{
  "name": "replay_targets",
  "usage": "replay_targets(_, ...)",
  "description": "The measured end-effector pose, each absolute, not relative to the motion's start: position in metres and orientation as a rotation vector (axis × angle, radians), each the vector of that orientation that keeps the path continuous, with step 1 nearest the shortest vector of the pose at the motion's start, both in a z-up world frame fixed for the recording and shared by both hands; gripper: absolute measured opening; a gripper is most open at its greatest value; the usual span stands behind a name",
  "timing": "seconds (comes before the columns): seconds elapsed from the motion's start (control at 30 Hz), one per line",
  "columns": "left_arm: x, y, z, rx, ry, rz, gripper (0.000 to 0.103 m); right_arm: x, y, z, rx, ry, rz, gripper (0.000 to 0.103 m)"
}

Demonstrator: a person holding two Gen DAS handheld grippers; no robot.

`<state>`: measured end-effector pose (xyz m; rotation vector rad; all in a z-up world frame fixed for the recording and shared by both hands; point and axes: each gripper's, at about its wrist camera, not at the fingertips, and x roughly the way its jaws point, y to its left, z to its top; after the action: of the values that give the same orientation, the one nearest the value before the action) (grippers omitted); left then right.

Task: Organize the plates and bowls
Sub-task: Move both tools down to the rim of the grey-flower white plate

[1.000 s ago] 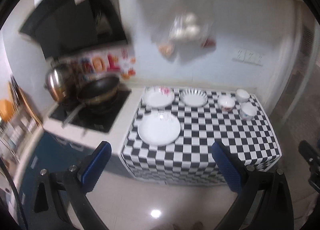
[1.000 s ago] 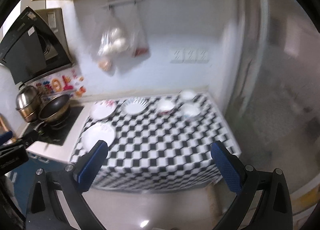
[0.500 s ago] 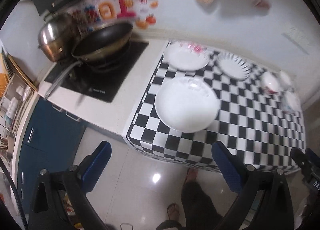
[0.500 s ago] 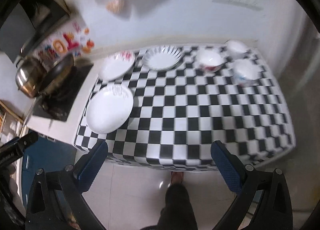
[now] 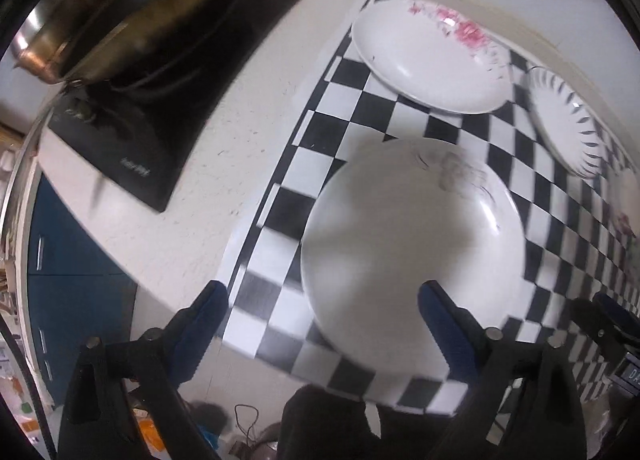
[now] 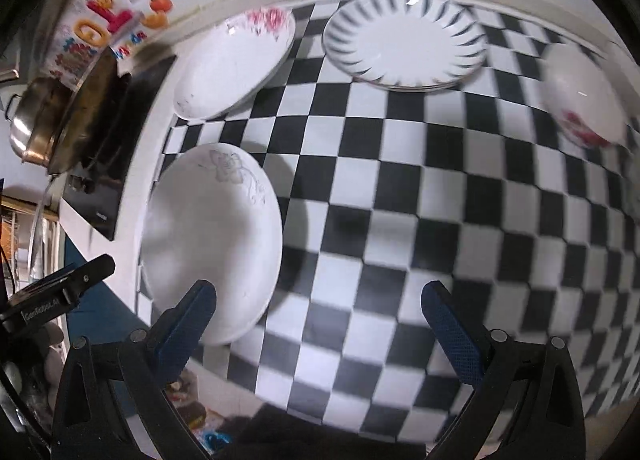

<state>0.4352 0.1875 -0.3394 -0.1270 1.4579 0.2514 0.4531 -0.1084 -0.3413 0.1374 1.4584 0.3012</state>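
Observation:
A large white plate (image 5: 412, 244) with a faint grey flower lies at the near left of the checkered table (image 5: 320, 132). My left gripper (image 5: 322, 300) points down over its left rim, jaws wide and closing, nothing pressed between them. Behind it lie a pink-flowered plate (image 5: 428, 60) and a striped plate (image 5: 568, 120). My right gripper (image 6: 319, 292) hangs open over bare checkered cloth (image 6: 440, 220), just right of the large plate (image 6: 212, 244). The pink-flowered plate (image 6: 236, 64), the striped plate (image 6: 404, 44) and a red-flowered bowl (image 6: 580, 100) sit at the back.
A wok (image 5: 132, 20) sits on a black cooktop (image 5: 172, 100) left of the table, on a white counter (image 5: 208, 196). A steel pot (image 6: 32, 128) stands beside it. Blue cabinets (image 5: 72, 260) and the floor lie below the table's front edge.
Both grippers have dropped toward the table and tipped downward, so the plates fill the views. The left jaws stand slightly narrower than before.

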Motion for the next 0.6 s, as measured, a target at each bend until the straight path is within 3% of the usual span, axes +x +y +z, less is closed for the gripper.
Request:
replay_targets(0.3,0.480,0.202,-0.398,-0.092,1.583,0.138,0.062,0.507,-0.063,-0.412,0.198,1.626,0.327,0.098)
replay_targets(0.37,0.483,0.206,-0.408,-0.081,1.610,0.098,0.057,0.510,-0.057,-0.423,0.218,1.654,0.321,0.088)
replay_targets(0.5,0.485,0.214,-0.416,-0.084,1.637,0.028,0.049,0.510,-0.048,-0.429,0.228,1.673,0.297,0.078)
replay_targets(0.53,0.485,0.216,-0.417,-0.099,1.638,0.010,0.046,0.510,-0.044,-0.431,0.248,1.683,0.296,0.070)
replay_targets(0.6,0.485,0.219,-0.416,-0.118,1.638,-0.033,0.040,0.506,-0.040,-0.430,0.269,1.695,0.283,0.064)
